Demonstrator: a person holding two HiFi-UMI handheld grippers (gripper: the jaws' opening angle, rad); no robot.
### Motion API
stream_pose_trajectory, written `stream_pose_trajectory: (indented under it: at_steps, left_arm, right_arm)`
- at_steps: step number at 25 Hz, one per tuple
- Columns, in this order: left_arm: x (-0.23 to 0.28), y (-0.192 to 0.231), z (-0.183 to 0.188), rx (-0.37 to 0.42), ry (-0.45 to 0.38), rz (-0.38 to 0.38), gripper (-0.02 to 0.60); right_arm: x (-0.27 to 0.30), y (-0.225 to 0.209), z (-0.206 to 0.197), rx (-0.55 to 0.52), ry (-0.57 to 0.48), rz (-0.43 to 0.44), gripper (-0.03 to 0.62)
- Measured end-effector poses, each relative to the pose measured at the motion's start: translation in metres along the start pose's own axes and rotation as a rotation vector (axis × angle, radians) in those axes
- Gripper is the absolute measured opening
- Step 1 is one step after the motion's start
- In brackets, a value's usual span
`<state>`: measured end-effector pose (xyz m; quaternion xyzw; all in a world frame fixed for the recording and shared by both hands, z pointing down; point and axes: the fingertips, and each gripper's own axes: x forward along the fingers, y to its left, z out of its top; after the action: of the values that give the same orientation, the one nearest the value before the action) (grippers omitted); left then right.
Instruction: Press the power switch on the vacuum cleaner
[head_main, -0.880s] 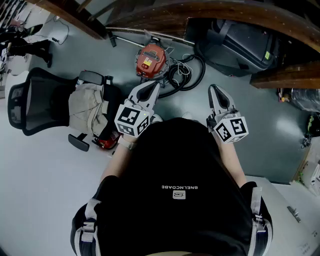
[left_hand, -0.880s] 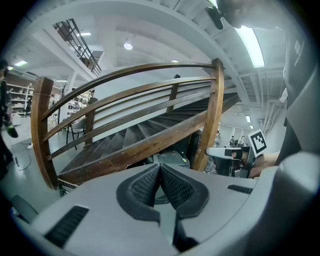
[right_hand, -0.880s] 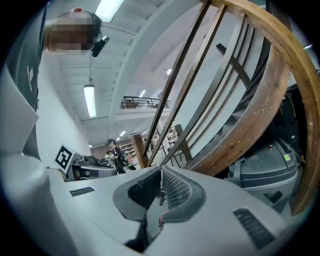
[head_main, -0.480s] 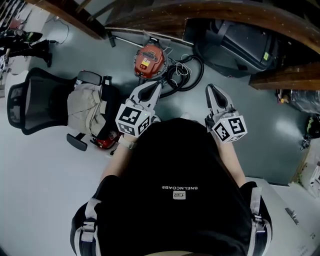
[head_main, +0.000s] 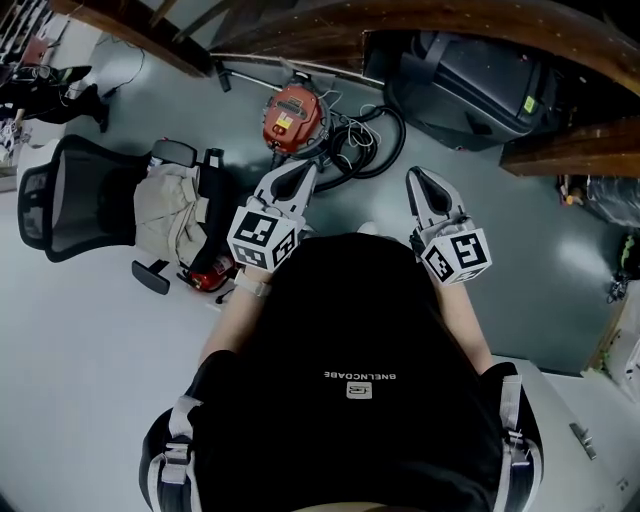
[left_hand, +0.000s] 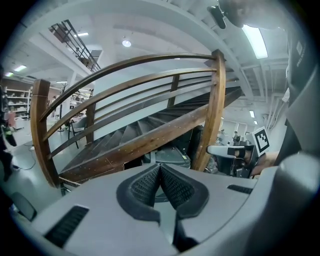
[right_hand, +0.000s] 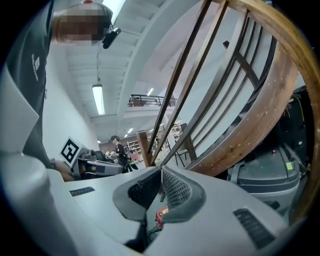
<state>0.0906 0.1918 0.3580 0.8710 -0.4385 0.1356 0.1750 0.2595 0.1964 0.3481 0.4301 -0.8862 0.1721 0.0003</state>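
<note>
Head view: the red vacuum cleaner (head_main: 290, 117) sits on the grey floor (head_main: 90, 340) at the foot of the wooden staircase (head_main: 300, 30). Its black hose (head_main: 372, 150) is coiled just beside it. We cannot make out the power switch at this size.

The left hand-held gripper (head_main: 301, 172) points toward the vacuum cleaner, near it but not touching. The right hand-held gripper (head_main: 417, 180) is held level with it, further from the cleaner, beyond the hose.

An office chair (head_main: 65, 200) with a beige cloth (head_main: 170, 210) on its seat stands to the left. A dark bin (head_main: 480, 80) lies under the stair on the right.

Left gripper view: the left hand-held gripper (left_hand: 160, 168) has its ribbed pads pressed together with nothing between them. Past them we see the stair rail (left_hand: 217, 105) and the dark bin (left_hand: 167, 157), with the right hand-held gripper (left_hand: 220, 150) at the frame's right.

Right gripper view: the right hand-held gripper (right_hand: 161, 170) is likewise closed at the tips, holding nothing. The stair rail (right_hand: 270, 115) curves past on the right.
</note>
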Motion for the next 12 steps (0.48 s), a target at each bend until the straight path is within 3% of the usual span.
stream_pose_trajectory:
  at_steps: [6, 12]
  left_arm:
    - [0.019, -0.022, 0.002, 0.018, 0.009, -0.001, 0.015]
    - [0.029, -0.015, 0.0, 0.003, 0.022, -0.014, 0.015]
  right_arm:
    - [-0.012, -0.019, -0.001, 0.039, -0.013, 0.011, 0.029]
    - [0.002, -0.027, -0.004, 0.054, 0.008, 0.012, 0.029]
